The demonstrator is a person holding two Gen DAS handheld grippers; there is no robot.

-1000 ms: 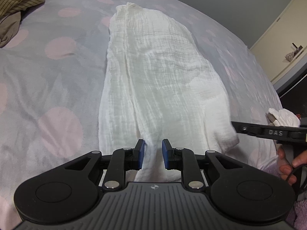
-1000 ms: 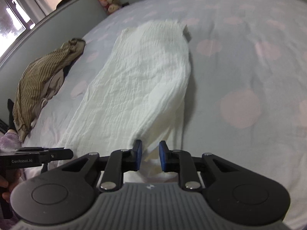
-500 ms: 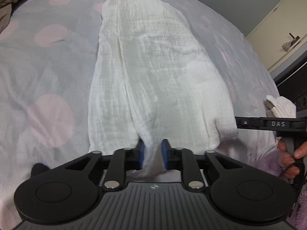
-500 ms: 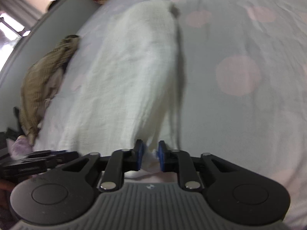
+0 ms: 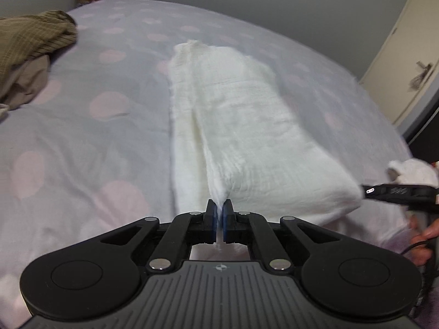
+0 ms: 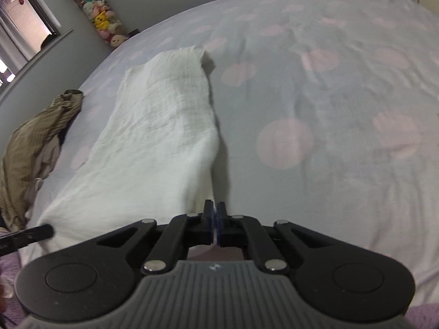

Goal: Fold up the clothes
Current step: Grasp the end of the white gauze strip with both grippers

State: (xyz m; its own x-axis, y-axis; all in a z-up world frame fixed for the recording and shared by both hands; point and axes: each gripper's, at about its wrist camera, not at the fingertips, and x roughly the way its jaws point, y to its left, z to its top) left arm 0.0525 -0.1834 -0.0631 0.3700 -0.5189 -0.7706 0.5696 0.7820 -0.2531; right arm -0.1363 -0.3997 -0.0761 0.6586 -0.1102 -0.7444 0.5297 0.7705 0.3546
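A long white crinkled garment (image 5: 241, 126) lies lengthwise on the bed, its far end away from me. My left gripper (image 5: 219, 209) is shut, pinching the garment's near edge, which rises into a peak between the blue pads. In the right wrist view the same garment (image 6: 159, 137) runs from the far middle to the near left. My right gripper (image 6: 214, 210) is shut on its near right corner. Each gripper shows at the edge of the other's view: the right gripper (image 5: 397, 192) with a hand (image 5: 422, 233) under it, and the left gripper (image 6: 27, 233).
The bed sheet (image 6: 329, 109) is lilac with pink dots. A brown striped garment (image 5: 33, 35) lies crumpled at the bed's left side (image 6: 35, 137). Stuffed toys (image 6: 101, 19) stand in the far corner by a window (image 6: 22, 27). A door (image 5: 411, 54) is at the right.
Both grippers went from open to shut on the garment's near edge. The left has lifted that edge slightly, and both views now look further up the bed.
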